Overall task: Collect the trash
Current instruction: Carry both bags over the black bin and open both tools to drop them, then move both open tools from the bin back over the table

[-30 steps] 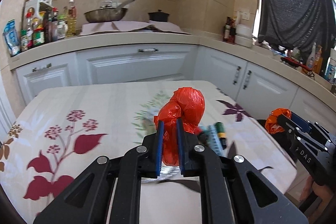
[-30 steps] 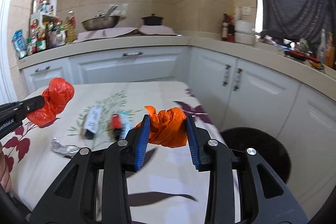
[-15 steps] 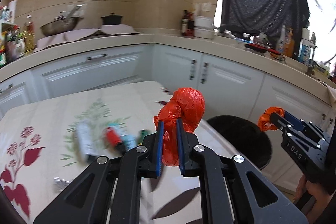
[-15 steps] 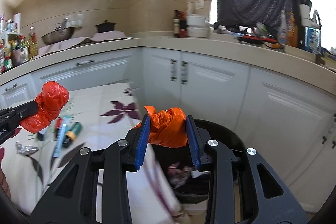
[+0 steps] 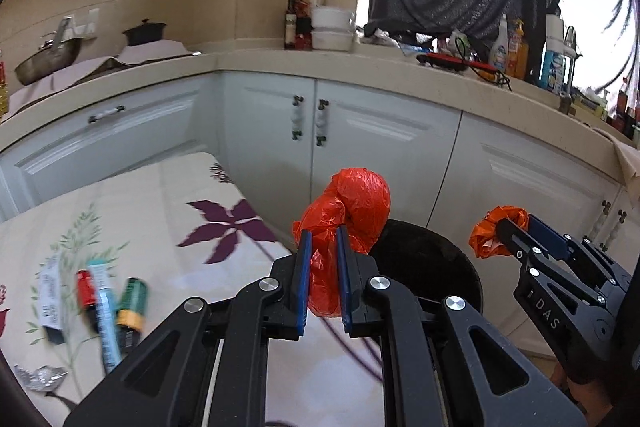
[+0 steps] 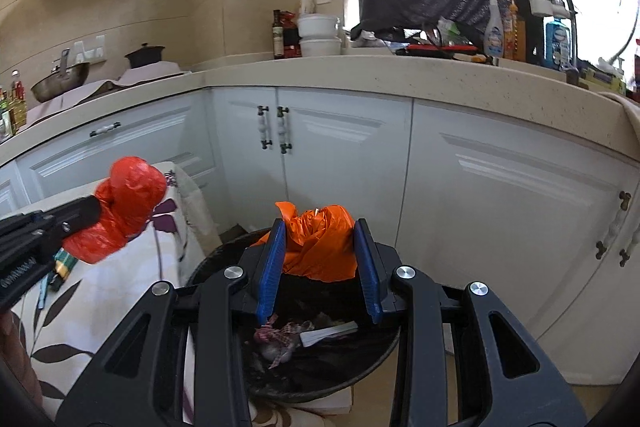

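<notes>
My left gripper (image 5: 323, 239) is shut on a crumpled red plastic bag (image 5: 352, 211), held above the table's right edge near the bin. That red bag (image 6: 124, 203) shows at the left of the right wrist view. My right gripper (image 6: 320, 231) is shut on a crumpled orange plastic bag (image 6: 320, 247) and hangs right over the black trash bin (image 6: 360, 367), which holds scraps of cloth and paper. From the left wrist view the orange bag (image 5: 490, 233) and right gripper (image 5: 512, 231) appear at the right, beyond the bin (image 5: 432, 263).
The table (image 5: 160, 211) wears a flowered cloth and carries several small tubes and packets (image 5: 108, 301) and a foil scrap (image 5: 40, 377). White cabinets (image 6: 340, 147) under a counter wrap around behind the bin. Bottles and bowls crowd the counter.
Both grippers have swung right, off the table and toward the bin, each still gripping its bag. The bin has come into view and now lies under the right gripper.
</notes>
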`<act>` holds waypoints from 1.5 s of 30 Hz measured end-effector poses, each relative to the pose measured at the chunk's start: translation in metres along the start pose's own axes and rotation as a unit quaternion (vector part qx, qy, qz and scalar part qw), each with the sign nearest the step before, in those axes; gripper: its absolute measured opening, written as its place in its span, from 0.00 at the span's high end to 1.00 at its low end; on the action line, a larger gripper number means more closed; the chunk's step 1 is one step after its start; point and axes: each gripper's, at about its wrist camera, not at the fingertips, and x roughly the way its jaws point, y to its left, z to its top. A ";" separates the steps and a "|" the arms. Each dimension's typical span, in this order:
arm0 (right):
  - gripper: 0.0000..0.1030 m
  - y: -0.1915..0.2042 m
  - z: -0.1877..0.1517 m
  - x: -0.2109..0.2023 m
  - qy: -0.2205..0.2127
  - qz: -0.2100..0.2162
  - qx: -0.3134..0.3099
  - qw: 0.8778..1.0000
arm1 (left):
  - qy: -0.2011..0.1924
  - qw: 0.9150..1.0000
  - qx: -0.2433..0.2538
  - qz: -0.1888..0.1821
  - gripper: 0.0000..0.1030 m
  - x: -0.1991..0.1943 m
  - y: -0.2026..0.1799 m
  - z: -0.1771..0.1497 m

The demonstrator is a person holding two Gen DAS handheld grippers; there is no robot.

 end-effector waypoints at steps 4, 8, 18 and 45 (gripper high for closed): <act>0.68 -0.008 -0.001 0.009 0.001 -0.003 0.005 1.000 | 0.009 1.000 0.006 -0.002 0.88 0.014 -0.010 -0.001; 0.68 -0.014 -0.001 0.016 0.001 -0.005 0.011 1.000 | 0.011 1.000 0.010 -0.002 0.88 0.024 -0.018 -0.002; 0.51 -0.024 -0.005 0.035 0.012 -0.016 0.027 0.999 | 0.008 1.000 0.009 0.001 0.55 0.042 -0.026 0.002; 0.51 0.096 -0.013 -0.013 0.019 0.101 -0.013 0.995 | -0.005 0.993 -0.045 0.113 0.38 -0.060 0.098 -0.031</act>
